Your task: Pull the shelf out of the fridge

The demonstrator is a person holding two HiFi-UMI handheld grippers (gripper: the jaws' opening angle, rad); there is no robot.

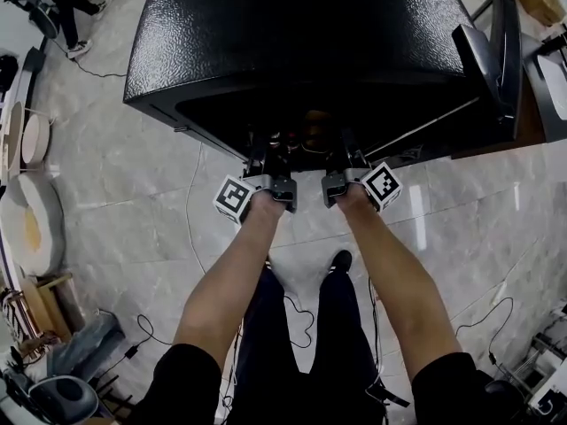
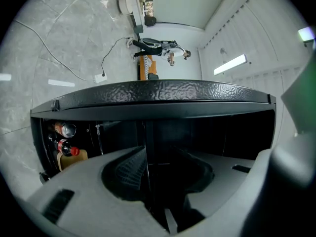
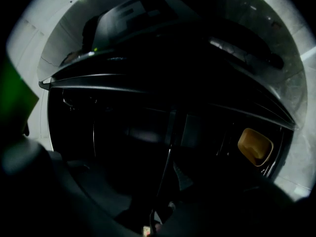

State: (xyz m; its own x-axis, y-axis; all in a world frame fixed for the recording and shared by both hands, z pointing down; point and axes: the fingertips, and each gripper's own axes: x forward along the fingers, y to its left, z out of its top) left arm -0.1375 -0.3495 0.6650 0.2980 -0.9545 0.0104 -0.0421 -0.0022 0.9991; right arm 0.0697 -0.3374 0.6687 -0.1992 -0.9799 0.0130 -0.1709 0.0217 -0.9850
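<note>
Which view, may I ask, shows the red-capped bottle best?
The left gripper view: the red-capped bottle sits plainly at the left edge of the fridge. The head view shows only dim shapes inside; the right gripper view is too dark.

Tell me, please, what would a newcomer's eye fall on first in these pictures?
First the large black fridge with a pebbled top, filling the upper head view on the grey stone floor. Next the left gripper and right gripper, held by bare forearms, reaching into its open front below. In the left gripper view a thin shelf edge runs between the open fingers, with red-capped bottles at the far left.
</note>
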